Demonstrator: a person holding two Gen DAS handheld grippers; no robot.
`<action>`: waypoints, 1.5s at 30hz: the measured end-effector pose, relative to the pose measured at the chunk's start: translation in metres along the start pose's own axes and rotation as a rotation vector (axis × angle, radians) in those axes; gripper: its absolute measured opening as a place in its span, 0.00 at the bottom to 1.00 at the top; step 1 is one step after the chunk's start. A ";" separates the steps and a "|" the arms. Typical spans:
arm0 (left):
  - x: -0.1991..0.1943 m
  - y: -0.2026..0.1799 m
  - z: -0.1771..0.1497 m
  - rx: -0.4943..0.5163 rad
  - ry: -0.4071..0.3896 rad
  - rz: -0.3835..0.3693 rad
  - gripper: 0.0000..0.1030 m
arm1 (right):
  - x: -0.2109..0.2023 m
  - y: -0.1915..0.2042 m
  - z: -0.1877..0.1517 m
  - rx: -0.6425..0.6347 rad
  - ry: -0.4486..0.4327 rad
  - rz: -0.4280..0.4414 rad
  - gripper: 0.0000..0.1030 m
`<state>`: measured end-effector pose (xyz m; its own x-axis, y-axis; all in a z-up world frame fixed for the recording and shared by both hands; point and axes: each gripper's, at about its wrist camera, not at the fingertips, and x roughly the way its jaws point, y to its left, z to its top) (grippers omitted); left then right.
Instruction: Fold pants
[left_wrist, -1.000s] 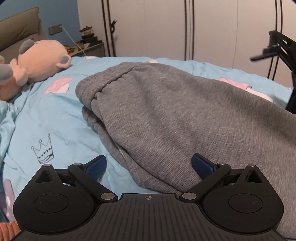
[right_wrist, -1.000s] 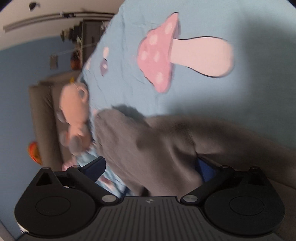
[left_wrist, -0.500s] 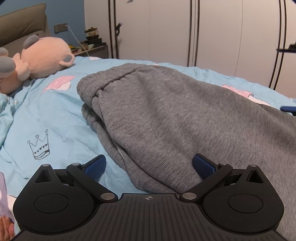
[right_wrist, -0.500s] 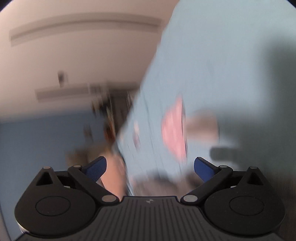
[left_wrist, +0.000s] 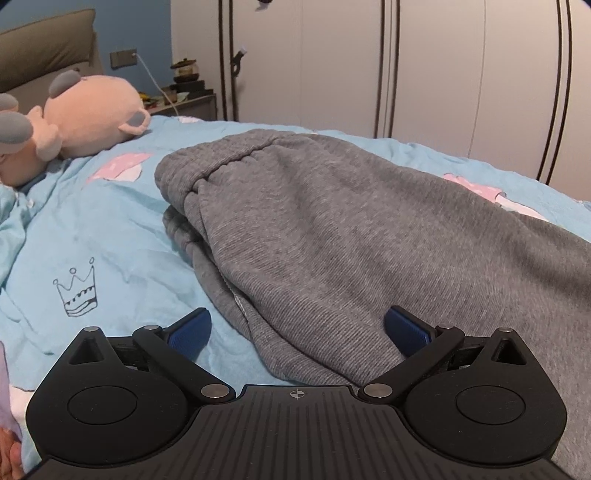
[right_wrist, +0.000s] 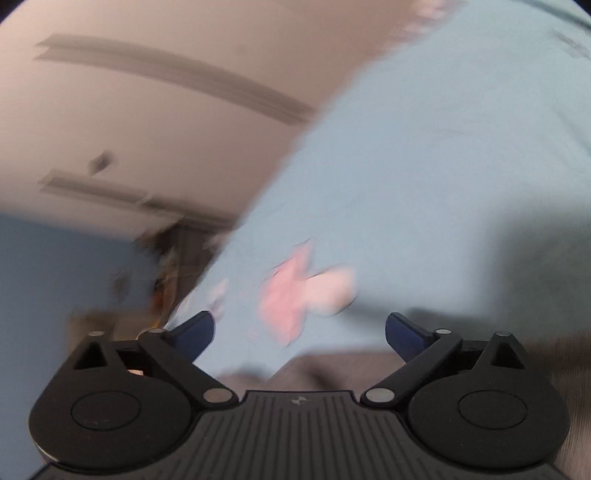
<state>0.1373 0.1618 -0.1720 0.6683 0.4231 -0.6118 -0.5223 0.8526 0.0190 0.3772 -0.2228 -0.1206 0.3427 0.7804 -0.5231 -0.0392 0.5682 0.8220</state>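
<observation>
Grey sweatpants (left_wrist: 332, 236) lie folded over on a light blue bedsheet (left_wrist: 110, 236), the elastic waistband at the far left end. My left gripper (left_wrist: 297, 330) hovers open at the near edge of the cloth, whose hem lies between the blue fingers without being pinched. The right wrist view is blurred by motion. There my right gripper (right_wrist: 300, 332) is open and holds nothing, with a strip of the grey pants (right_wrist: 332, 369) just below its fingers and the blue sheet (right_wrist: 424, 184) beyond.
A pink plush toy (left_wrist: 81, 118) lies at the head of the bed, far left. A nightstand (left_wrist: 184, 99) with small items stands behind it. White wardrobe doors (left_wrist: 406, 66) line the far wall. Pink mushroom prints (right_wrist: 295, 295) mark the sheet.
My right gripper let go of the pants and swung up and away, so its view now shows mostly sheet and wall. The left gripper stayed open, its view tilting slightly.
</observation>
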 end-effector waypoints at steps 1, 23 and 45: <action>0.000 -0.001 0.000 0.007 -0.006 0.004 1.00 | -0.002 0.005 -0.010 -0.031 0.025 -0.019 0.96; 0.003 0.008 -0.001 -0.039 -0.001 -0.034 1.00 | 0.024 0.023 -0.018 -0.469 0.082 -0.368 0.24; 0.003 0.006 -0.003 -0.039 -0.010 -0.033 1.00 | 0.038 0.041 -0.047 -0.870 0.210 -0.523 0.02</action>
<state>0.1342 0.1674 -0.1759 0.6908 0.3979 -0.6037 -0.5197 0.8537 -0.0321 0.3448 -0.1571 -0.1171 0.3448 0.3643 -0.8651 -0.6253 0.7765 0.0777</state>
